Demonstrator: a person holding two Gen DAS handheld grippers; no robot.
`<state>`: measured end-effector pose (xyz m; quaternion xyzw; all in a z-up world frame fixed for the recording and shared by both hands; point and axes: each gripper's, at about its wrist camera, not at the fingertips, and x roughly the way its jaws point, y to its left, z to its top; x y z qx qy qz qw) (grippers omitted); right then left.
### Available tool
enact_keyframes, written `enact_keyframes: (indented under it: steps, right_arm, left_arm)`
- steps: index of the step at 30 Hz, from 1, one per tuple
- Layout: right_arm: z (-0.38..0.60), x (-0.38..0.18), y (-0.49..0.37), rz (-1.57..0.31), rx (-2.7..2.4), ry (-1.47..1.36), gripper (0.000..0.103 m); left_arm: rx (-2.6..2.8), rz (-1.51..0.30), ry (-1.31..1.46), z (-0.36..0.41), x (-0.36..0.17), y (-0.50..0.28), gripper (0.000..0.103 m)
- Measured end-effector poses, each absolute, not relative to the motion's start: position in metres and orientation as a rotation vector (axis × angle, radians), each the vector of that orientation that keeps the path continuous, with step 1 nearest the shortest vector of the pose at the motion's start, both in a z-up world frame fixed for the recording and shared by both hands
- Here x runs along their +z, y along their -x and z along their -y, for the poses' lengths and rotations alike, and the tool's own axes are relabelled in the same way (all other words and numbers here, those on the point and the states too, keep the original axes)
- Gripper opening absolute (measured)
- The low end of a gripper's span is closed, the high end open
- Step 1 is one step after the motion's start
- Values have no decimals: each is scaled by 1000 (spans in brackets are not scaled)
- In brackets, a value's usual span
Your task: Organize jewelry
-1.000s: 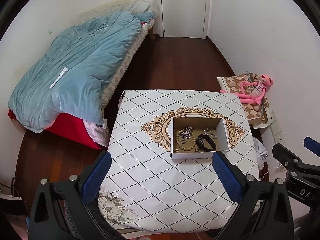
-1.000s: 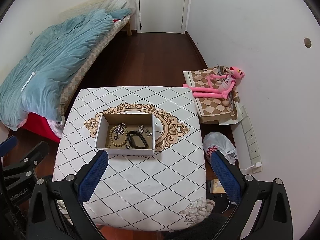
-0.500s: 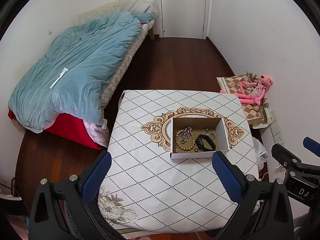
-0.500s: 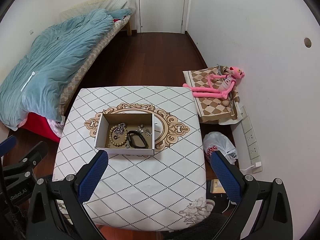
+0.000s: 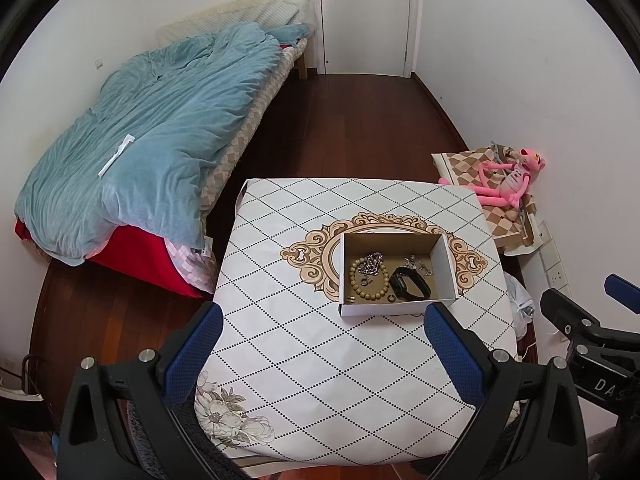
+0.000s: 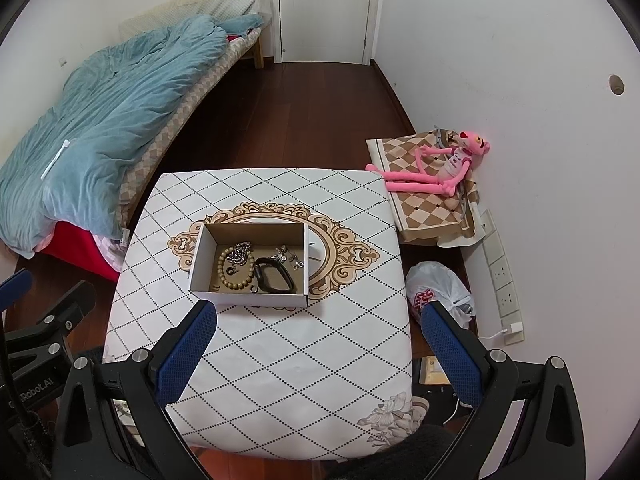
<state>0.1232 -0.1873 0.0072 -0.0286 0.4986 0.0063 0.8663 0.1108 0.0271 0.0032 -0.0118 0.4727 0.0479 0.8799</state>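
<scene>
Left gripper (image 5: 322, 350) and right gripper (image 6: 318, 344) both hang spread wide and empty above the near edge of the table (image 5: 304, 364). Against the views a second and half a second back, nothing has shifted but a slight camera drift; no piece has moved. The cardboard box (image 6: 202, 258) sits mid-table, long axis left-right, open face up. Inside: bead bracelet (image 6: 234, 266) with a silver chain (image 6: 239, 255) lying across it, black band (image 6: 274, 276) just beside, small silver pieces (image 6: 289, 257) at the far right. All the jewelry visible lies in the box, fitting either a finished gathering or sorting yet to come.
</scene>
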Motion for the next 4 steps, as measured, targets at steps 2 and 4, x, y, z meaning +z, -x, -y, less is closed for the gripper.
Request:
enact_keyframes:
  steps: [2, 4]
  right_arm:
    - [187, 7, -123, -1043, 12, 65, 103]
    - [188, 7, -123, -1043, 14, 62, 103]
  left_arm:
    - [107, -977, 20, -27, 4, -110, 103]
    - [99, -976, 23, -24, 4, -110, 103]
